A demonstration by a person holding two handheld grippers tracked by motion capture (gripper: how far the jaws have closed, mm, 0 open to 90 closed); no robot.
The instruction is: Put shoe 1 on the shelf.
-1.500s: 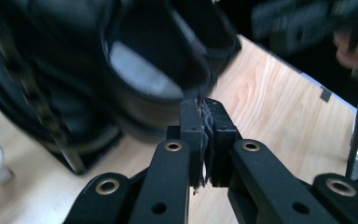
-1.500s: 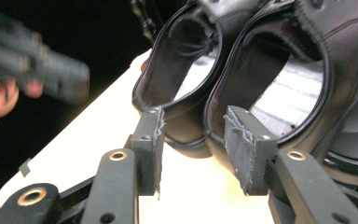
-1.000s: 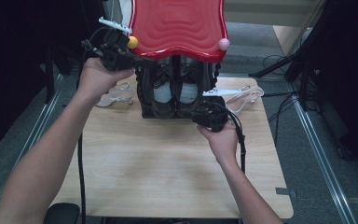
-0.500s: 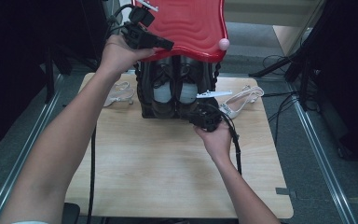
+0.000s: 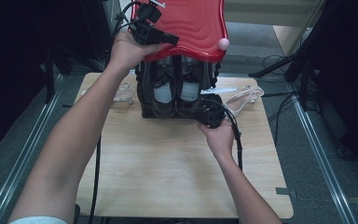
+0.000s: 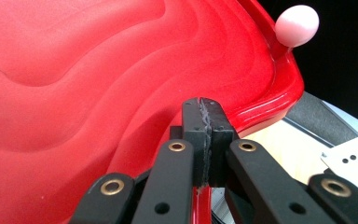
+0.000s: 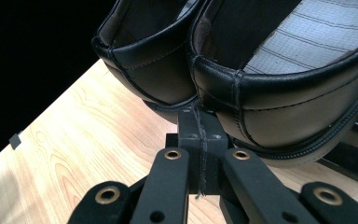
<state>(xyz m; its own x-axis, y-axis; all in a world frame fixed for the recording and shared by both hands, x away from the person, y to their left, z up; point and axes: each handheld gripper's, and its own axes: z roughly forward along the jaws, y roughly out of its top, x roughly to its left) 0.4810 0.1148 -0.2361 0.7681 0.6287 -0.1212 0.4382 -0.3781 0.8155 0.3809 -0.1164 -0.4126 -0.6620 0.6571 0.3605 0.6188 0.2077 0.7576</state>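
A red wavy tray-like top [image 5: 193, 23] with a pink knob [image 5: 223, 44] at its near right corner sits above a dark rack. The rack holds two black shoes [image 5: 165, 91] [image 5: 190, 91]. My left gripper [image 5: 173, 40] lies on the red top's near left part, jaws shut with nothing visible between them. In the left gripper view its tips [image 6: 204, 106] rest over the red surface [image 6: 74, 93], with the pink knob [image 6: 297, 24] beyond. My right gripper [image 5: 202, 110] is shut at the rack's lower right. Its tips [image 7: 199, 117] touch under the heels of the two shoes [image 7: 154, 65] [image 7: 289, 88].
The rack stands at the far middle of a wooden table [image 5: 168, 168]. White cables lie beside it on the right [image 5: 244, 95] and left [image 5: 121, 95]. A white perforated plate [image 6: 354, 158] shows past the red top. Metal rails and dark floor flank the table.
My left gripper has risen from the red top's left corner and swung right onto the top, and the yellow knob seen there is now covered. The right gripper stays shut by the shoes.
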